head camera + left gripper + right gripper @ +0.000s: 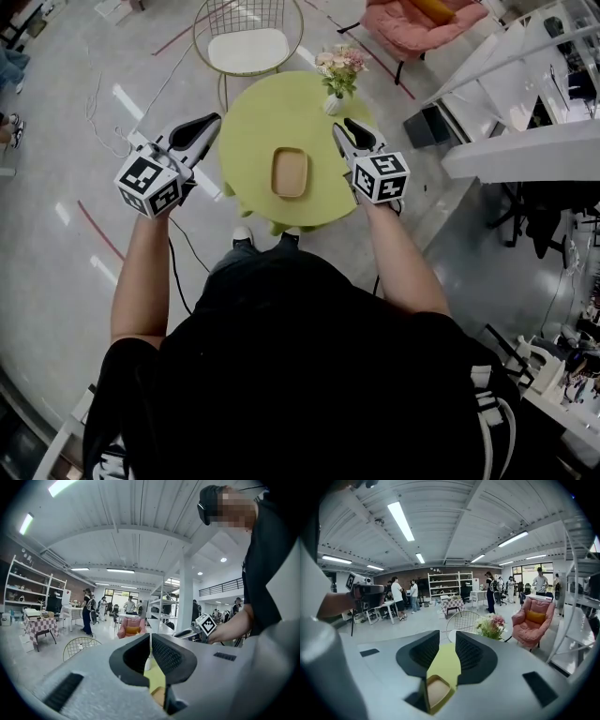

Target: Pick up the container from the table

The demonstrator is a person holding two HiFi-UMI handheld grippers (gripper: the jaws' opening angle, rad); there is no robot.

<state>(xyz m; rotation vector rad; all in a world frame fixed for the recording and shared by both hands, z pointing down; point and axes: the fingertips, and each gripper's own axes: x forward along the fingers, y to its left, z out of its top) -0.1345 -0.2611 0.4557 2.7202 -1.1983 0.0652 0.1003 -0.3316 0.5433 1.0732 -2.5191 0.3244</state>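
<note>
Black-padded left gripper (212, 121) is clenched with nothing in it; right gripper (343, 127) is released and empty. Tan container (290, 172) lies untouched on the green table (253, 122) between them. Flowers (339, 67) stand at the far edge.

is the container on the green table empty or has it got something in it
Empty. The head view looks down into the container and shows only its bare tan bottom inside the rim.
</note>
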